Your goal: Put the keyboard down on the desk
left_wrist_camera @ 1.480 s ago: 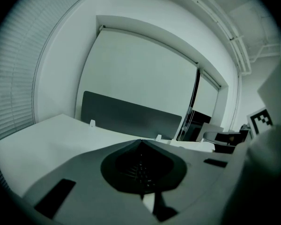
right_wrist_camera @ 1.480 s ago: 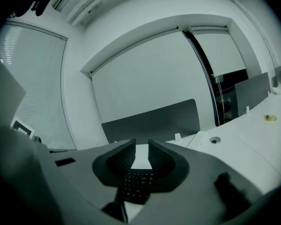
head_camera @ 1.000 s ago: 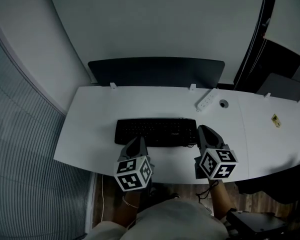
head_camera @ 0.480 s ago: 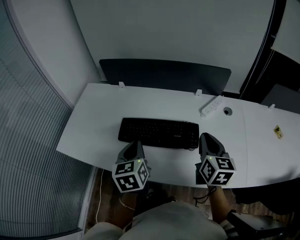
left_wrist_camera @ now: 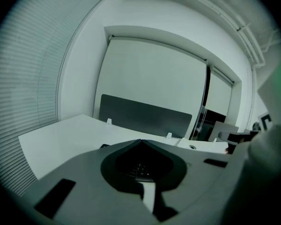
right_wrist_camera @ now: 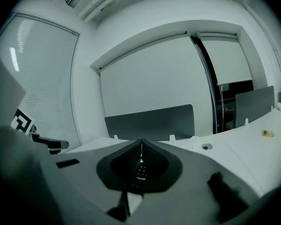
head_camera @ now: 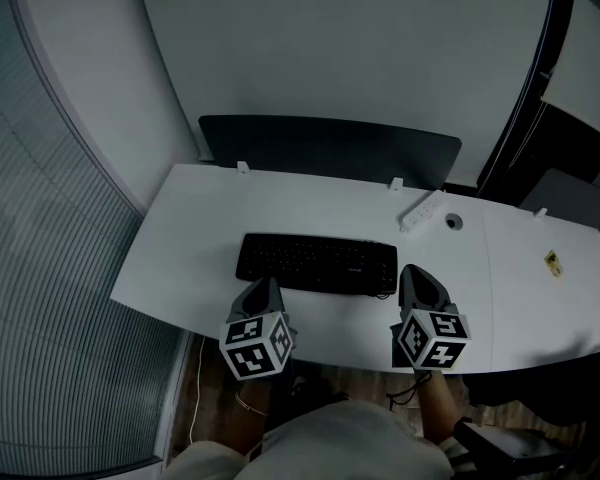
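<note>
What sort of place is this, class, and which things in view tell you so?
Most likely an office workstation. A long white desk carries a black keyboard, a dark divider panel stands along its back edge, and a white power strip lies near the wall.

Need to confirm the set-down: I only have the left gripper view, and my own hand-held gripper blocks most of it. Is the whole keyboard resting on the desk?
Observer: Yes. In the head view the keyboard lies flat on the desk, well inside its edges.
Operator: Is the other gripper gripping it?
Observer: No. The right hand-held gripper is by the keyboard's right end, with its jaws together and nothing between them.
Operator: Anything else near the keyboard?
Observer: A white power strip lies behind its right end, apart from it.
</note>
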{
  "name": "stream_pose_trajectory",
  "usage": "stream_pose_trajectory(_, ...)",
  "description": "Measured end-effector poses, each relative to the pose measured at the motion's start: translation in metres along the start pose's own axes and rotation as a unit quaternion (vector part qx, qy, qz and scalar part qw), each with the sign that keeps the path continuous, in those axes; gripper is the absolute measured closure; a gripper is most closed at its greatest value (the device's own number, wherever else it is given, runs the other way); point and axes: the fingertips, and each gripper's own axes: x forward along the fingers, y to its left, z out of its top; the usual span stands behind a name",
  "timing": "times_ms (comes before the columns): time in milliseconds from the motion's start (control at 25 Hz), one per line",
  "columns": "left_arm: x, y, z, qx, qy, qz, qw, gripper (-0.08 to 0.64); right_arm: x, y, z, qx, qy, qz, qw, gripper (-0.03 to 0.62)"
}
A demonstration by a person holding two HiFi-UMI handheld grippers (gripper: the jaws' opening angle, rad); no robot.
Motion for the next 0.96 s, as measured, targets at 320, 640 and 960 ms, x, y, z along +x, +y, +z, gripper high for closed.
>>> stream_pose_trajectory(320,0.007,0.009,0.003,-0.003,0.000,-0.005,1.0000,0.546,0.005,0.005,0.000,-0.005,0.007,-0.007,1.000,0.560)
stream_pose_trajectory(640,0.010,0.015,0.002,-0.001,0.004,-0.006,1.0000,0.546,0.009,0.008,-0.002,-0.004,0.011,-0.009,1.000,0.560)
stream_pose_trajectory(960,0.011,0.025,0.004,-0.007,0.006,-0.005,0.9999,0.546,0.013,0.016,-0.001,-0.013,0.014,-0.012,1.000,0.560)
